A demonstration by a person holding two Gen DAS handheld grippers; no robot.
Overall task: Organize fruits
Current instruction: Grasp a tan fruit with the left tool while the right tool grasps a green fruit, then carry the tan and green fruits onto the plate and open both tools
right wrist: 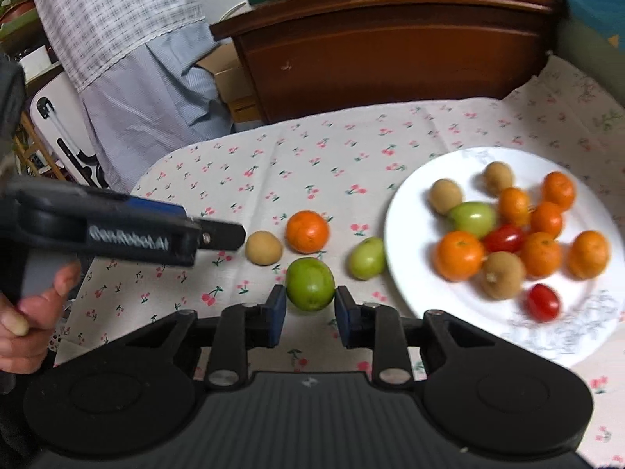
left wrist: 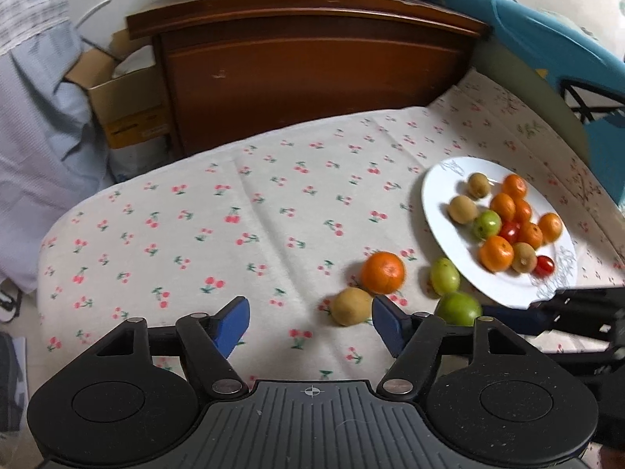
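A white plate (right wrist: pixel 410 211) holds several oranges, kiwis, a green fruit and red tomatoes; it also shows at the right of the left wrist view (left wrist: pixel 441 195). Loose on the cherry-print cloth lie an orange (right wrist: pixel 307 231), a kiwi (right wrist: pixel 263 248) and two green fruits (right wrist: pixel 367 258). My right gripper (right wrist: pixel 309 310) is shut on the nearer green fruit (right wrist: pixel 310 288), its pads touching both sides. My left gripper (left wrist: pixel 310 322) is open and empty, just short of the kiwi (left wrist: pixel 350 306), with the orange (left wrist: pixel 383 272) beyond. The left gripper also shows in the right wrist view (right wrist: pixel 218 236).
A dark wooden headboard (left wrist: pixel 312 78) stands behind the cloth-covered surface. A cardboard box (left wrist: pixel 125 105) and hanging clothes (right wrist: pixel 129 58) are at the left. Blue bedding (left wrist: pixel 566 70) lies at the right. A hand (right wrist: pixel 27 312) holds the left gripper.
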